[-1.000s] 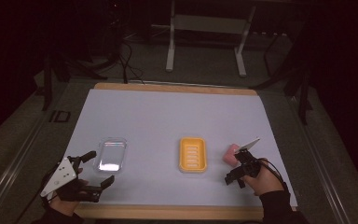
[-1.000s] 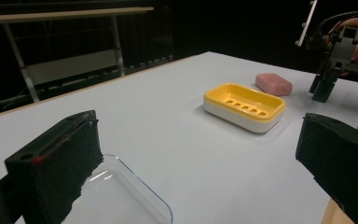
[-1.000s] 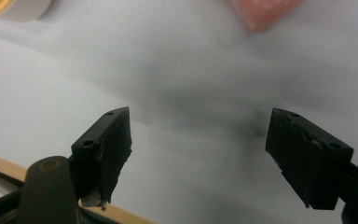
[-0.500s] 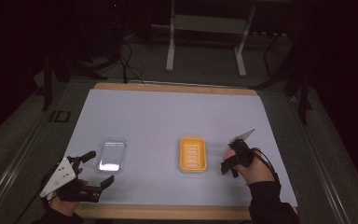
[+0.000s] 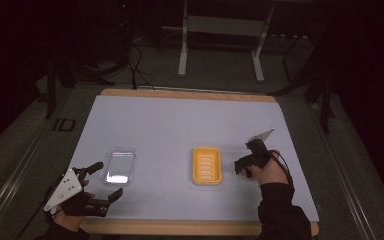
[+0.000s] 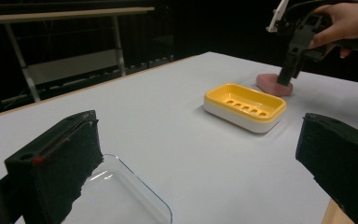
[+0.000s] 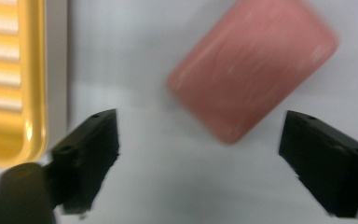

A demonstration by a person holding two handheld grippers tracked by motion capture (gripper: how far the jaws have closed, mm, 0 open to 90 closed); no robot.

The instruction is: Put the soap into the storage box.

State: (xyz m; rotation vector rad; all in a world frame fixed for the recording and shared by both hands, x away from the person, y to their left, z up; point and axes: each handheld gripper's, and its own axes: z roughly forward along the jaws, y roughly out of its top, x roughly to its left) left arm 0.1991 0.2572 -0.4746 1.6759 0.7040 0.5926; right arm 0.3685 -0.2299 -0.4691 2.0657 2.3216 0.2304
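The right claw (image 7: 200, 154) points down over a pink soap bar (image 7: 254, 70) lying flat on the white bench (image 5: 180, 125), just beside the yellow soap dish (image 5: 207, 165). Its jaws have just been opening and stand wide, the bar untouched ahead of them. The left claw (image 5: 102, 182) rests wide apart and empty by a clear plastic lid (image 5: 120, 165).

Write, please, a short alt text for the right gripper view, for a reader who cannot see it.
A pink soap bar lies flat on the white table, just ahead of the right gripper, whose two black jaws stand wide open and apart from it. The yellow soap dish is at the left edge.
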